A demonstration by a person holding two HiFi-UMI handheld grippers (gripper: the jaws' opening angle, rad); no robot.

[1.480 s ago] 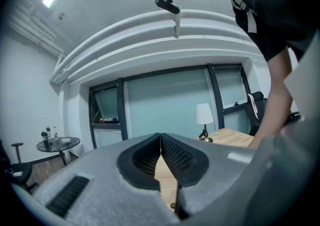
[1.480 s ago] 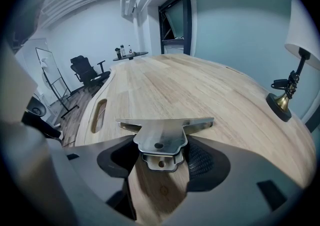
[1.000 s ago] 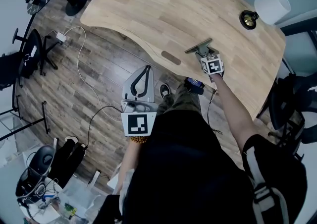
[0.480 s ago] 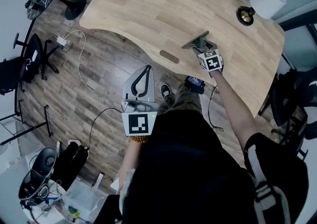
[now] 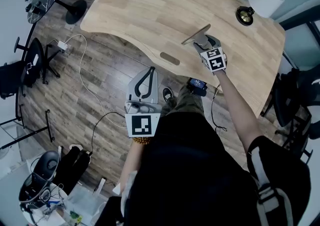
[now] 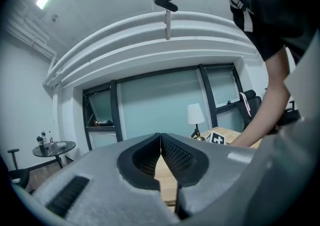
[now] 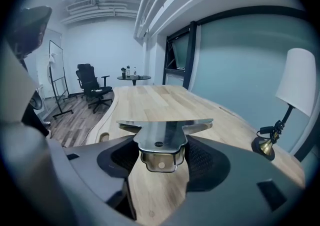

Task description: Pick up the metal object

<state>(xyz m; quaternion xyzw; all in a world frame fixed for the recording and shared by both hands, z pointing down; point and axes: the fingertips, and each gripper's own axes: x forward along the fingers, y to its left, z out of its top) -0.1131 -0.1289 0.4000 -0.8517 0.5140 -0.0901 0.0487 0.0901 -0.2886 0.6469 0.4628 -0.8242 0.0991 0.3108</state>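
**Right tool (image 5: 202, 44) clenched on a shiny, flat, T-shaped metal object (image 5: 196, 35) over the pale wooden table (image 5: 150, 5).**

From above, the tool covers the object's stem and only its wide bar shows. The right gripper view shows the stem pinched between the black pads, but I cannot tell whether the object touches the table. The right arm reaches forward over the table's near right edge. The left tool (image 5: 146, 72) hangs low over the wood-plank floor (image 5: 75, 85) by the person's legs, its jaws pressed together on nothing. In the left gripper view its grey body hides most of the table.
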